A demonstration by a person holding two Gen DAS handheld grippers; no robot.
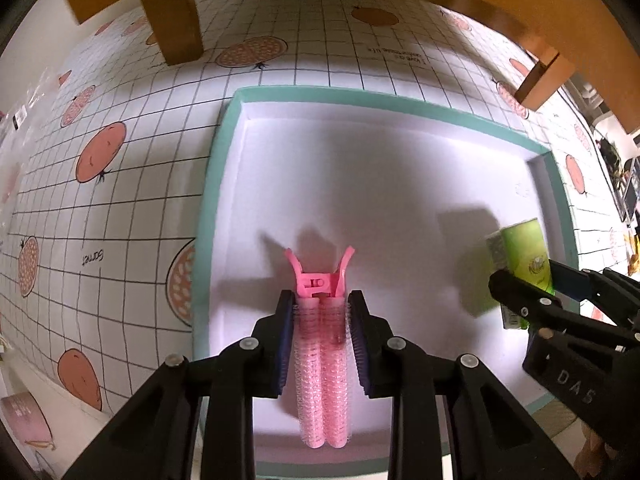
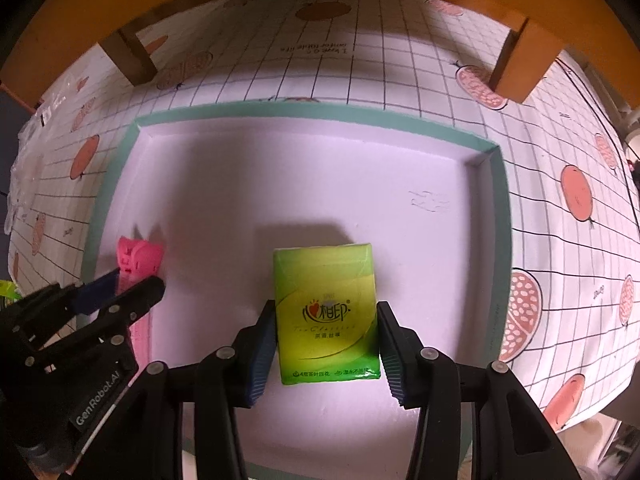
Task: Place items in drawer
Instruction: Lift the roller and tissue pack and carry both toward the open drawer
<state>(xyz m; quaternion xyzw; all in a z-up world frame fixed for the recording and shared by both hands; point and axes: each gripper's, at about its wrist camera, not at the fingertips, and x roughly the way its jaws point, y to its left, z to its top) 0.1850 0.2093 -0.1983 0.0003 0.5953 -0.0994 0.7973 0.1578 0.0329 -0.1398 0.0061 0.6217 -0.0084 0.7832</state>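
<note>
This looks like a home, probably a dining or living room. The table [image 2: 400, 64] is covered with a soft white cloth [image 1: 132, 208] printed with a thin dark grid, orange fruits and cut pomegranates, the kind used in a household. Above the far edge of the table stands a low wooden shelf [image 1: 172, 20] on short legs. Beyond the right edge of the table some cluttered things [image 1: 616, 168] are visible, too blurred to tell.

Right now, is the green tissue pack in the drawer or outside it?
In: the green tissue pack sits over the teal-rimmed drawer's white floor, between the right tongs.
</note>
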